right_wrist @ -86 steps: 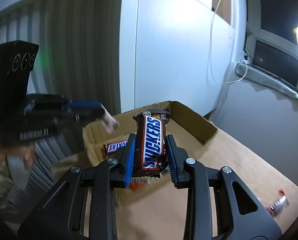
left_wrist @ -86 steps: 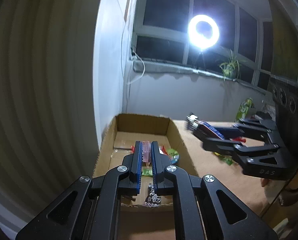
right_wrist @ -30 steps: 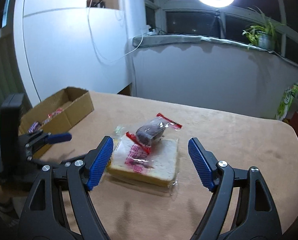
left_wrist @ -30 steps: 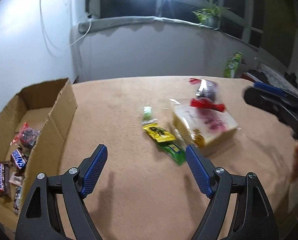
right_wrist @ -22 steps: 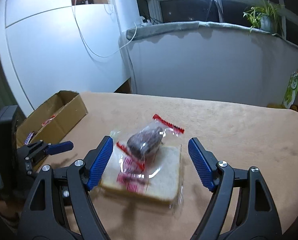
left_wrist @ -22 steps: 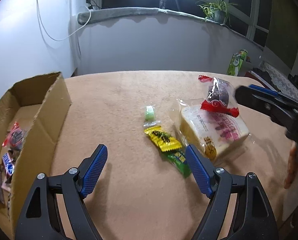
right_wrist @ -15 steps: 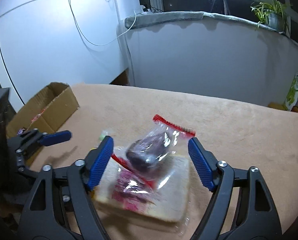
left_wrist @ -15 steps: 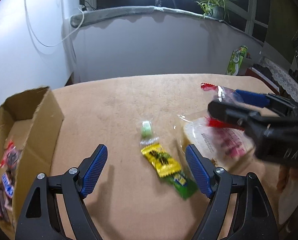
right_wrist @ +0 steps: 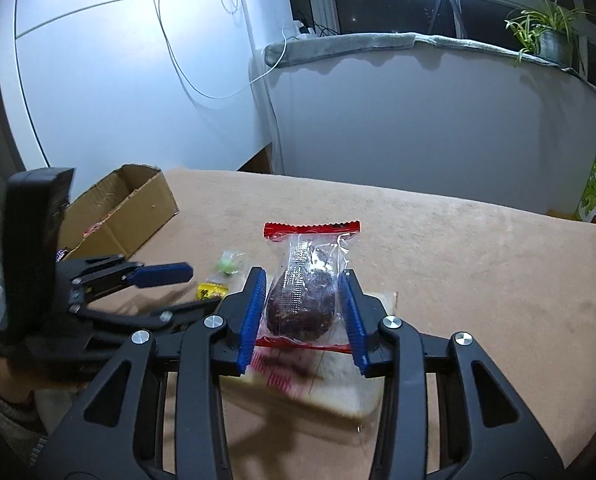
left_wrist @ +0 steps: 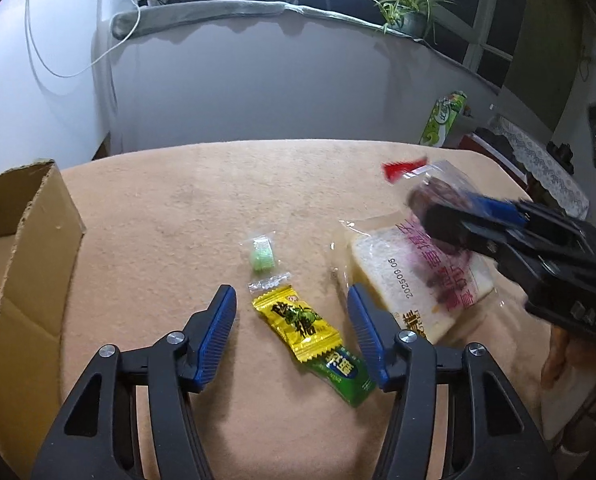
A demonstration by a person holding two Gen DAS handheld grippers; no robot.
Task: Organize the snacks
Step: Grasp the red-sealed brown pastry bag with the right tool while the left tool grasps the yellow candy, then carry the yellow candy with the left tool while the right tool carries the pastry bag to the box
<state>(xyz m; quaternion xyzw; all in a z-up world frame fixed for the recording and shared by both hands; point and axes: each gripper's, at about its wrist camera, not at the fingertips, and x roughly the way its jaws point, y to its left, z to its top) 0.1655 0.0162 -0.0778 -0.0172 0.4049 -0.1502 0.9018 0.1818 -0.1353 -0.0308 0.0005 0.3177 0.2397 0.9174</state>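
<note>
Sitting between right gripper (right_wrist: pixel 302 312) pads, dark snack (right_wrist: pixel 304 304)

Two close downward wrist views sharing the table (left_wrist: pixel 169 216).

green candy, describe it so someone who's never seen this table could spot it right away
On the tan table, look right of the cardboard box, in the loose group of snacks. The green candy lies just beyond the yellow packet, left of the wrapped bread slice. It is the smallest piece, pale green in a clear wrapper.
</note>
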